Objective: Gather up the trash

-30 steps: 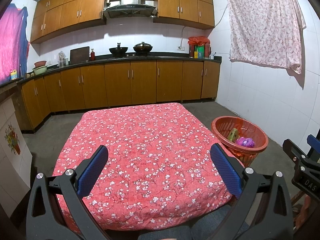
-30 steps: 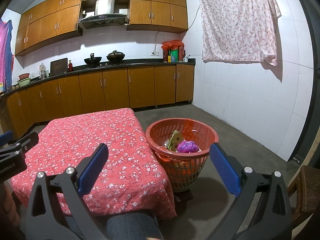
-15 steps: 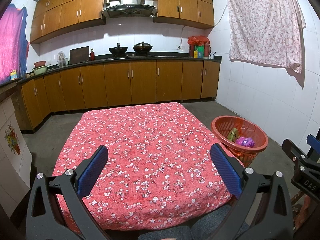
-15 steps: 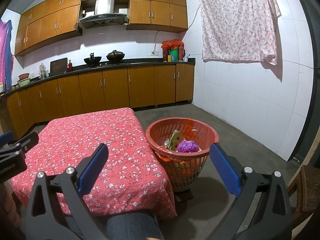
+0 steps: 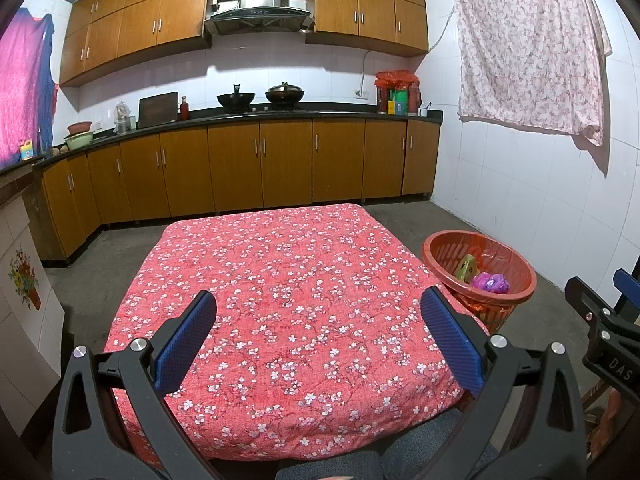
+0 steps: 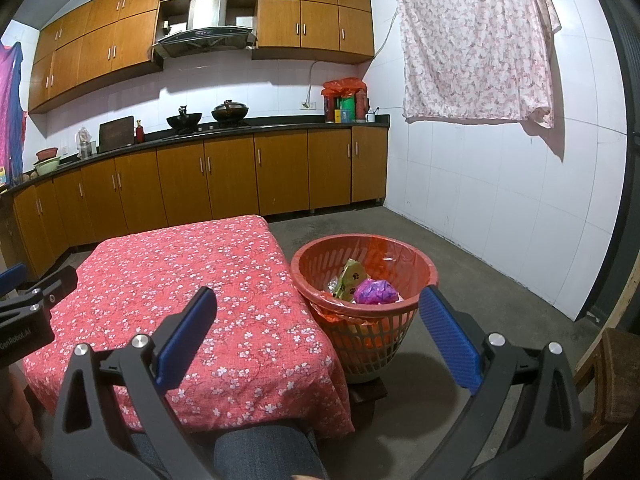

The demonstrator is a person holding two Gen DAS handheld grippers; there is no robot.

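Trash looks collected: wrappers [image 6: 362, 286] sit in basket [image 6: 420, 312], surface [image 5: 288, 300] bare (floral cloth only). Left hand-held gripper [image 5: 320, 328] and right hand-held gripper [image 6: 318, 326] spread, empty.

Left wrist view sits low at the near edge of the table [image 5: 304, 320], facing straight across it toward the kitchen cabinets [image 5: 260, 168], with the basket [image 5: 478, 276] right of the table. Right wrist view sits further right, angled so the basket [image 6: 364, 304] is near centre and close, the table [image 6: 192, 280] to its left. Both share table, basket, cabinets [image 6: 224, 180] and hanging cloth [image 6: 476, 44].
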